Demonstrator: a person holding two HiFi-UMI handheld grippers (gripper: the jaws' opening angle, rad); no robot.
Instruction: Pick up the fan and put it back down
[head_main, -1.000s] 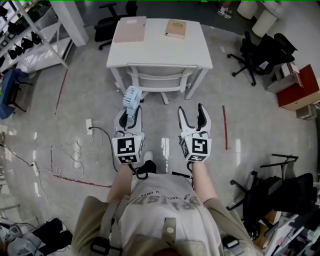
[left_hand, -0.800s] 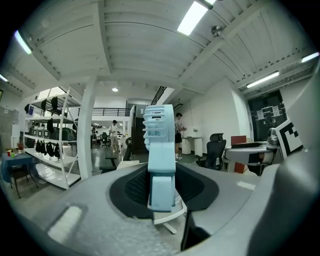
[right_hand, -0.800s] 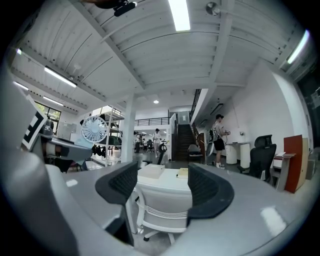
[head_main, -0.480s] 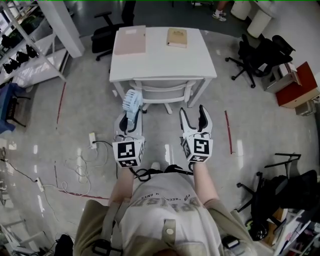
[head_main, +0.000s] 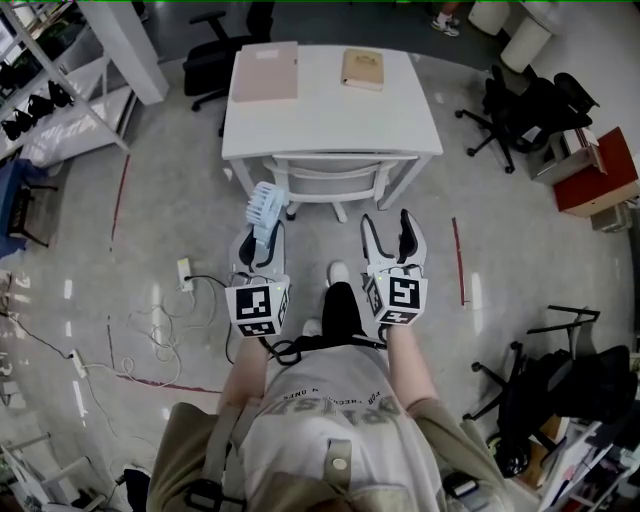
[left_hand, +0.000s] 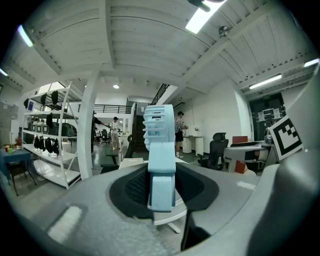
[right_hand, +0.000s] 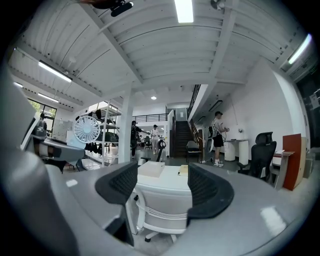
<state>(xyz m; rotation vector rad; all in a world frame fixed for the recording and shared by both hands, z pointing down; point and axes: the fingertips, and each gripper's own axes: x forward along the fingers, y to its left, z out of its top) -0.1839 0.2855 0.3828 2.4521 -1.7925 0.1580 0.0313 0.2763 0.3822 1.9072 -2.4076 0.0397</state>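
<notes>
Nearest, between the two forearms: a person's leg (head_main: 340, 305) in dark cloth, pale shoe forward on the grey floor (head_main: 180, 210). Left gripper (head_main: 260, 236) closed narrow on the stem of the pale blue plastic handheld fan (head_main: 266, 203), dark pads pressing both sides of it in the left gripper view. Round grilled head upright above the jaw tips, carried in the air, clear of any surface. Just beside it, right gripper (head_main: 392, 228) spread wide and empty. Beyond both, a white slatted chair (head_main: 330, 178) tucked under the white tabletop (head_main: 325, 105). On the far part of that tabletop, a flat pink folder (head_main: 266, 70) at left and a tan book (head_main: 362, 68) at right, well apart.

Against a second ago: same grip on the fan, same wide right jaws. Chair and tabletop a little closer to the gripper tips. Leg newly forward between the arms, where only a shoe showed.
</notes>
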